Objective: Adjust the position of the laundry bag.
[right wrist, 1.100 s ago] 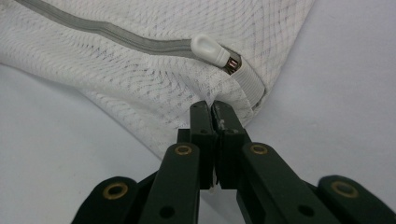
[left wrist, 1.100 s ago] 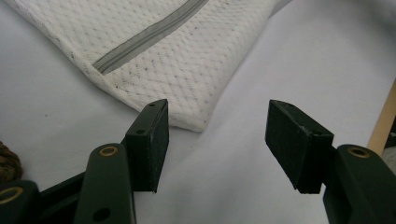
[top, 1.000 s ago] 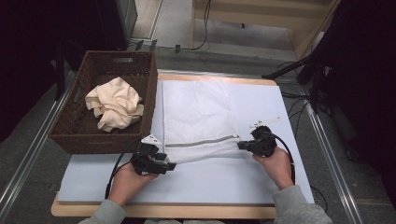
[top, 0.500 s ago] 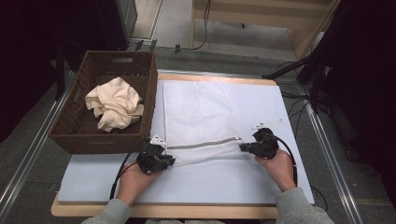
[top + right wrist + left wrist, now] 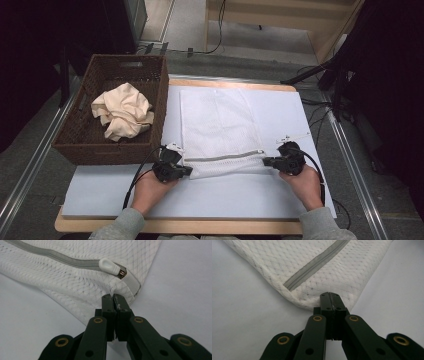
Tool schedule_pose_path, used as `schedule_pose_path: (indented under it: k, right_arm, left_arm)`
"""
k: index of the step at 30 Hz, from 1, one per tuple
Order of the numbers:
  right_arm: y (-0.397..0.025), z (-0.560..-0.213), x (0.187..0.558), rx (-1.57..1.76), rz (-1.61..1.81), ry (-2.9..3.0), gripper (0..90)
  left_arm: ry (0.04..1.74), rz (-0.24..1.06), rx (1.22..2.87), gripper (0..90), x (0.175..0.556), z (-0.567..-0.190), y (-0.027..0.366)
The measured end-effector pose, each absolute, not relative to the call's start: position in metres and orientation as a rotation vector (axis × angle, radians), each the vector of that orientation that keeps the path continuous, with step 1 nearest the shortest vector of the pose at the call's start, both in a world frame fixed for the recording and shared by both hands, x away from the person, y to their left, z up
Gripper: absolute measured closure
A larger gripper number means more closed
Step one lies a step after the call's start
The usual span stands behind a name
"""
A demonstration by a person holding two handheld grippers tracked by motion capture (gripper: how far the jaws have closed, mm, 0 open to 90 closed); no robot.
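Observation:
A white mesh laundry bag [image 5: 220, 127] lies flat on the white table mat [image 5: 100, 187], its grey zipper [image 5: 224, 155] running across the near end. My left gripper [image 5: 188, 170] is shut on the bag's near left corner [image 5: 322, 298], just below the zipper's end [image 5: 289, 286]. My right gripper [image 5: 266, 161] is shut on the near right corner [image 5: 117, 290], right under the white zipper pull [image 5: 109, 266]. The zipper looks closed.
A dark wicker basket [image 5: 90, 150] stands at the left of the mat, holding a crumpled cream cloth [image 5: 122, 110]. Bare mat [image 5: 280, 105] lies to the right of the bag and along the near edge. Cables trail on the floor at the right.
Both grippers have dragged the bag's near end towards the person, so the bag now lies flatter and straighter. Both stay clamped on its corners.

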State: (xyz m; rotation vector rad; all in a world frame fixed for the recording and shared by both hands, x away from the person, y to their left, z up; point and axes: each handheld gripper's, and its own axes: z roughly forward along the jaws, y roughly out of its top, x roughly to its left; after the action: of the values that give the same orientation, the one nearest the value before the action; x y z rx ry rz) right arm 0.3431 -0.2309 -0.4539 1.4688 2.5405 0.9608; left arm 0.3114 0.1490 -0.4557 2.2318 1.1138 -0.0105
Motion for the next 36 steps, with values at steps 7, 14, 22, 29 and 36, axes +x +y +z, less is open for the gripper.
schedule_pose_path:
  k: [7, 14, 22, 29, 36]
  right_arm:
    - [-0.243, -0.454, 0.327, 1.518, 0.949, 2.505, 88.7]
    - [-0.247, -0.456, 0.313, 1.547, 0.963, 2.520, 88.5]
    - [-0.252, -0.452, 0.310, 1.530, 0.991, 2.488, 72.1]
    - [-0.263, -0.437, 0.315, 1.470, 1.111, 2.387, 65.7]
    - [-0.253, -0.446, 0.345, 1.474, 1.093, 2.351, 59.5]
  left_arm:
    - [1.093, -0.019, 2.231, 90.0, 0.317, -0.454, 0.143]
    - [1.081, -0.034, 2.238, 90.0, 0.319, -0.454, 0.139]
    - [1.077, -0.039, 2.235, 90.0, 0.319, -0.451, 0.141]
    - [1.088, -0.046, 2.223, 90.0, 0.316, -0.449, 0.143]
    - [1.094, -0.055, 2.220, 78.6, 0.307, -0.450, 0.146]
